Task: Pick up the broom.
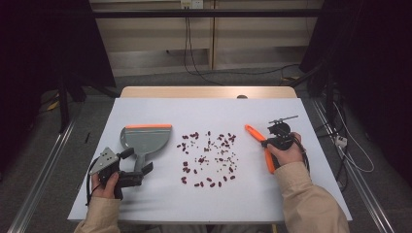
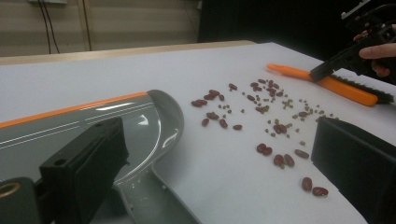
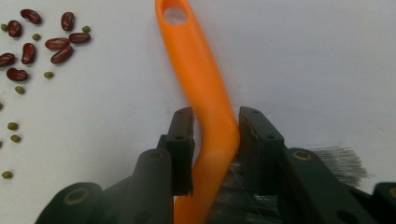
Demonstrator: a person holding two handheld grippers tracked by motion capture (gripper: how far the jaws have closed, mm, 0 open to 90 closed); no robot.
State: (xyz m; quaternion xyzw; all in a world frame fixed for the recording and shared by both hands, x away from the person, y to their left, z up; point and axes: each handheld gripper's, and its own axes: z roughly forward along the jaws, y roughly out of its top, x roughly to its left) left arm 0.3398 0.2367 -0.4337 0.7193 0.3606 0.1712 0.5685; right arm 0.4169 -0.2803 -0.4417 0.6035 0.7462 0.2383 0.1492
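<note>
Lying on the white table [image 1: 145, 204] at the right of the scattered beans [image 1: 209, 158], the orange brush [image 3: 205, 98] runs lengthwise toward the person, its handle with the hanging hole pointing away and its dark bristles at the near end. The right gripper [image 3: 215, 135] has its two black jaws on either side of the bend in the handle, narrowed so that the pads meet or almost meet the orange plastic; the right pad seems to touch, the left stands just beside it. In the high view the right hand [image 1: 286, 153] sits over the brush's near half. The beans, dark red ones mixed with small green ones, spread loosely across the middle of the table. Left of them lies the grey dustpan [image 1: 145, 141], its orange-edged lip turned away from the person. The left gripper [image 1: 145, 168] rests at the dustpan's handle with its jaws wide apart, gripping nothing.
</note>
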